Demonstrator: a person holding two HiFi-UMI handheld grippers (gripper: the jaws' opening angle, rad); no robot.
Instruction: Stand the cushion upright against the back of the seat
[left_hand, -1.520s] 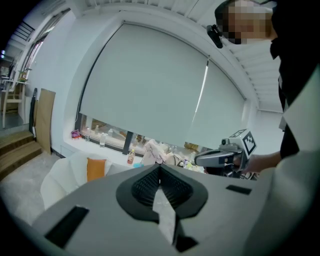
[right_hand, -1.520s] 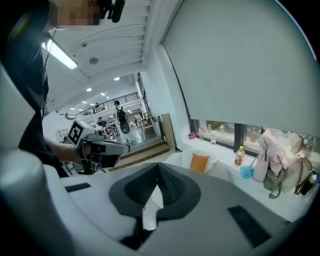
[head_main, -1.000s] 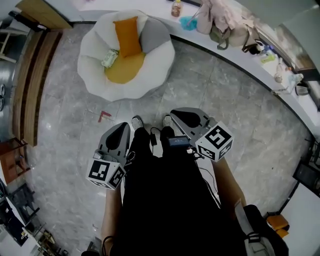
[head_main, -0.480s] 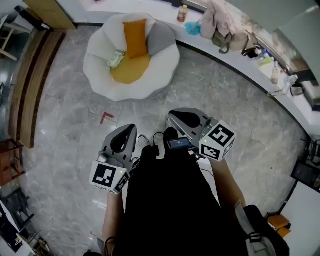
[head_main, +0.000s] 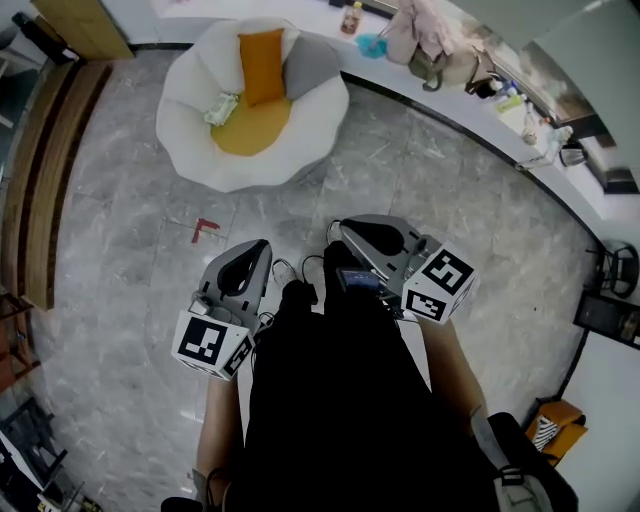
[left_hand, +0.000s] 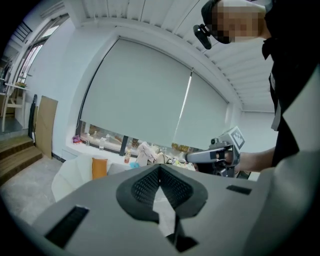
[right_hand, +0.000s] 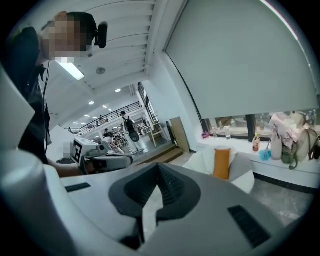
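The orange cushion (head_main: 262, 66) stands upright against the back of the white armchair (head_main: 190, 150), above its yellow seat pad (head_main: 250, 132). It also shows in the left gripper view as the cushion (left_hand: 99, 167) and in the right gripper view as the cushion (right_hand: 221, 163), far off. My left gripper (head_main: 254, 250) and right gripper (head_main: 346, 229) are held close to the person's body, well short of the chair. Both are shut with nothing between the jaws: the left gripper (left_hand: 160, 168) and the right gripper (right_hand: 159, 168) show closed tips.
A grey cushion (head_main: 308, 66) leans beside the orange one, and a small green packet (head_main: 222, 108) lies on the seat. Behind the chair a curved window ledge (head_main: 470, 120) carries bags and a bottle (head_main: 352, 17). Wooden steps (head_main: 40, 200) run along the left; a red mark (head_main: 205, 230) is on the floor.
The person has taken a step and the view has swung a little. Both grippers stay shut near the body. The orange cushion has not moved on the chair.
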